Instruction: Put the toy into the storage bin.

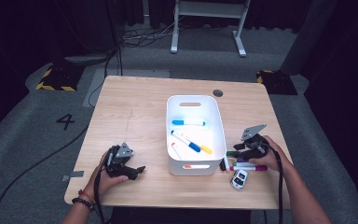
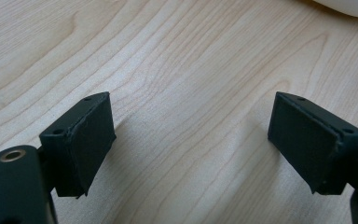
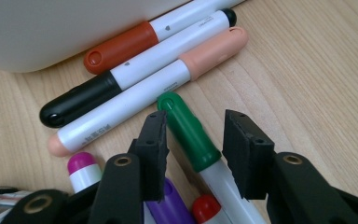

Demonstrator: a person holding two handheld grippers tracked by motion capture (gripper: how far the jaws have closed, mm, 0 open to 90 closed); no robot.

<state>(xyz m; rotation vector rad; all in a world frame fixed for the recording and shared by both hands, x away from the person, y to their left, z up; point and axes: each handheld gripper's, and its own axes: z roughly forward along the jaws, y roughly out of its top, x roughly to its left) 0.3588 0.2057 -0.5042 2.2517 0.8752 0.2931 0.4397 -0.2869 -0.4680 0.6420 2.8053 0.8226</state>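
On the light wooden worktop (image 1: pixel 135 112), a white plastic bin with cut-out handles (image 1: pixel 216 140) stands a little right of the middle. Inside it lie several markers, among them a blue-capped marker (image 1: pixel 188 122) near the far end and a blue-and-yellow pair crossing the middle.

The right gripper (image 3: pixel 193 151) is down at the worktop's right edge, just beside the bin's near right corner. Its jaws stand partly open on either side of a white marker with a dark green cap (image 3: pixel 189 130), which lies flat on the wood; there is a visible gap on each side of the cap, so the pads do not press on it and nothing is held. In the right gripper view, three more markers lie side by side against the bin's wall beyond the green one: a white marker with a red-brown cap (image 3: pixel 121 46), a white marker with a black cap (image 3: pixel 79 100) and a white marker with peach-coloured caps (image 3: pixel 135 100). Close under the jaws are a magenta cap (image 3: pixel 81 165), a purple cap and a red cap.

A small white toy car (image 1: pixel 238 179) sits near the worktop's front edge, just in front of the markers.

The left gripper (image 2: pixel 191 140) rests low over bare wood near the front left corner, well apart from the bin, its jaws wide open with nothing between them.
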